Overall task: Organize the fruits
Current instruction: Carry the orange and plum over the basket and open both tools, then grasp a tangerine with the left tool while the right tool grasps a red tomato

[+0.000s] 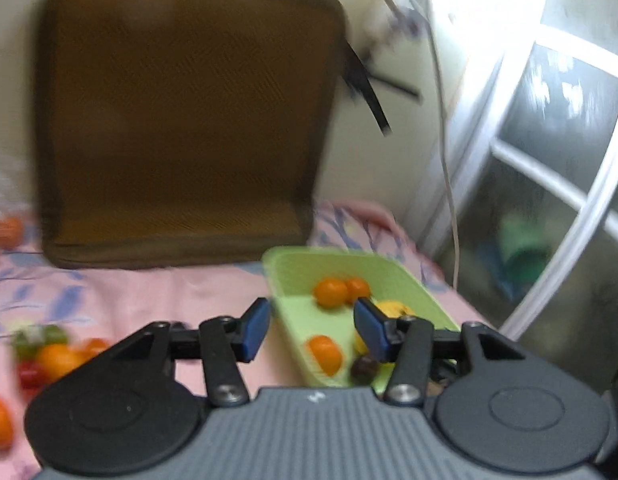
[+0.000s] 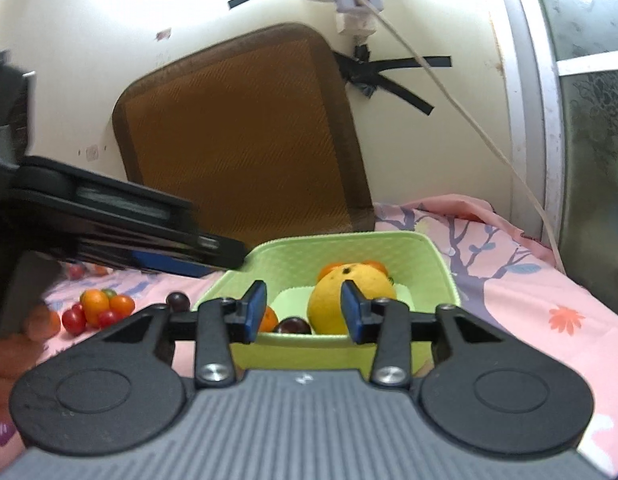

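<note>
A light green basket (image 1: 389, 268) sits on the pink bedsheet and holds small oranges (image 1: 331, 292), a yellow fruit (image 1: 393, 308) and a dark grape (image 1: 365, 368). My left gripper (image 1: 313, 330) hovers over its near left corner, open, with nothing between the blue pads. In the right wrist view the same basket (image 2: 349, 248) shows a big yellow fruit (image 2: 333, 300), an orange (image 2: 269, 320) and a dark grape (image 2: 293, 326). My right gripper (image 2: 304, 312) stands open at its near rim, empty. The left gripper (image 2: 225, 254) reaches in from the left above the rim.
Loose oranges, red tomatoes and a green fruit (image 2: 97, 304) lie in a pile on the sheet to the left, with a lone dark grape (image 2: 178, 301) nearer the basket. A brown cushion (image 2: 245, 140) leans on the wall behind. A cable (image 2: 489, 140) hangs at right.
</note>
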### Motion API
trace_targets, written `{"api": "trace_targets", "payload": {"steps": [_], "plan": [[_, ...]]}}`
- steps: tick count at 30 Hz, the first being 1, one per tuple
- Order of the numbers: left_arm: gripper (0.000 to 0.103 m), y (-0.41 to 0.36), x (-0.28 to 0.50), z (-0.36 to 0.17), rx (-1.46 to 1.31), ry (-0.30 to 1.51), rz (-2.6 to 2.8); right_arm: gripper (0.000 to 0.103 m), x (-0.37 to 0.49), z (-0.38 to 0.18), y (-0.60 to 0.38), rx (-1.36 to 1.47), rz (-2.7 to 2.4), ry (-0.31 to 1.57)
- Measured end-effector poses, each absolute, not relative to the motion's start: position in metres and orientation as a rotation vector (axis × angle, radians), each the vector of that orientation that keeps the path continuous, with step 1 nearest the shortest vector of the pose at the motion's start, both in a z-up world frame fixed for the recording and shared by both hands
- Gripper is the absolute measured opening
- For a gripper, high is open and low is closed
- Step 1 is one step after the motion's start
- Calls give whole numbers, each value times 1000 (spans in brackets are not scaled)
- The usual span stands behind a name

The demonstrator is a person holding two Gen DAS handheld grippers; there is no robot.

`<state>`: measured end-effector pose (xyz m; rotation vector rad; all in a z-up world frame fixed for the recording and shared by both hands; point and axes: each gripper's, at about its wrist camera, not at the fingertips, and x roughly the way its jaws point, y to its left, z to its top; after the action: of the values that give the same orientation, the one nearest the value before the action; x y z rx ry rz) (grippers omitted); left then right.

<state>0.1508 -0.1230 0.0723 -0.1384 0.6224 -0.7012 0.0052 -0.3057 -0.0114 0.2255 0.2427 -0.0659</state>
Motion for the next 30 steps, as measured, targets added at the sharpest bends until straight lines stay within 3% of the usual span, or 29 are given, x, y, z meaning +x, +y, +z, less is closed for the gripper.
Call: {"api": "trace_targets", "payload": {"steps": [6,11,20,27,30], "plan": [[48,6,137,75,-200,559,-423,44,-6,1,-297,245,-18,196],[48,66,142,50,-226,638,-269,43,12,7,-258,219,137,268],[66,43,151,22,-129,683,-347,43,65,0,-172,93,321,448],[64,34,159,10,-123,710,-389,42,100,-7,-112,-102,420,508],[61,36,161,7,-121,720,-374,36,113,-11,-102,-115,421,537]]}}
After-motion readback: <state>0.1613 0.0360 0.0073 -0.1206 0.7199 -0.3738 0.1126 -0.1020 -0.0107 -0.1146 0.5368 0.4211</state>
